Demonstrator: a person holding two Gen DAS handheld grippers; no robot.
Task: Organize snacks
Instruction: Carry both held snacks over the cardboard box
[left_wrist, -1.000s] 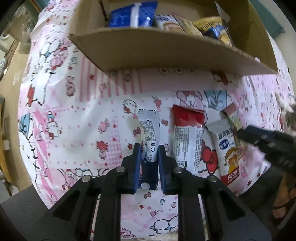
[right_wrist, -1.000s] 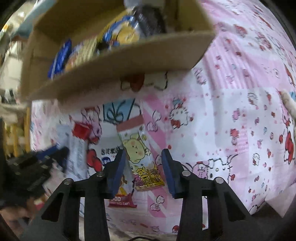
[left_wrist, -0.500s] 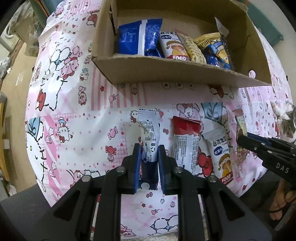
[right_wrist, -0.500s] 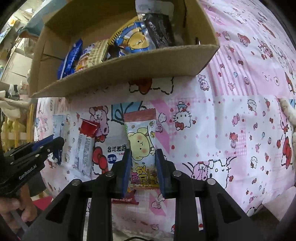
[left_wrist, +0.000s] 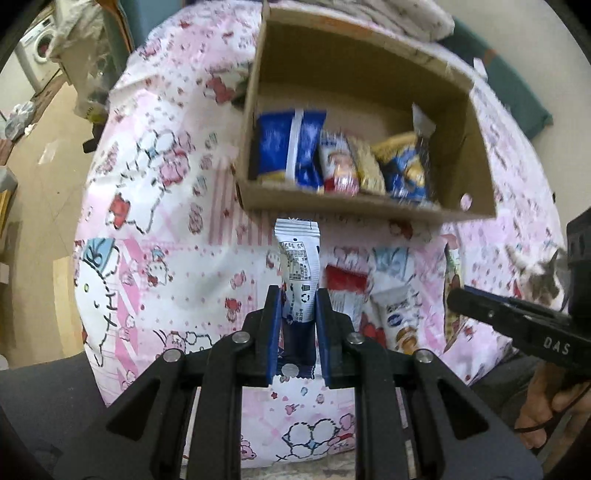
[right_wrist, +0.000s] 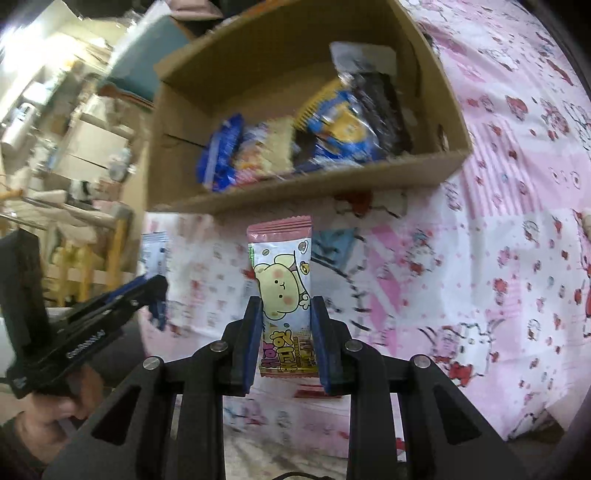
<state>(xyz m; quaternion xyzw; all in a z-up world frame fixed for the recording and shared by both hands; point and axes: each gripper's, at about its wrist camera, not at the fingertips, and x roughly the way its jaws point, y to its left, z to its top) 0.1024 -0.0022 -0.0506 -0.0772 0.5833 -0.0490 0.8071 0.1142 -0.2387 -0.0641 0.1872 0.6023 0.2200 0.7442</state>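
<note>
Left wrist view: left gripper (left_wrist: 298, 314) fingers (left_wrist: 274, 328) narrow, clamped on lower end of white snack sachet (left_wrist: 297, 264), held clear of the pink cartoon cloth (left_wrist: 155, 236), just short of the cardboard box (left_wrist: 354, 208). Right gripper (right_wrist: 286, 328) fingers (right_wrist: 252, 339) just closed onto pink bear-print snack packet (right_wrist: 282, 280), likewise before the box. Judgement: both packs light, soft, crinkly film; upper ends flop. Grip across lower seal, gently, contents likely crushable.
</note>
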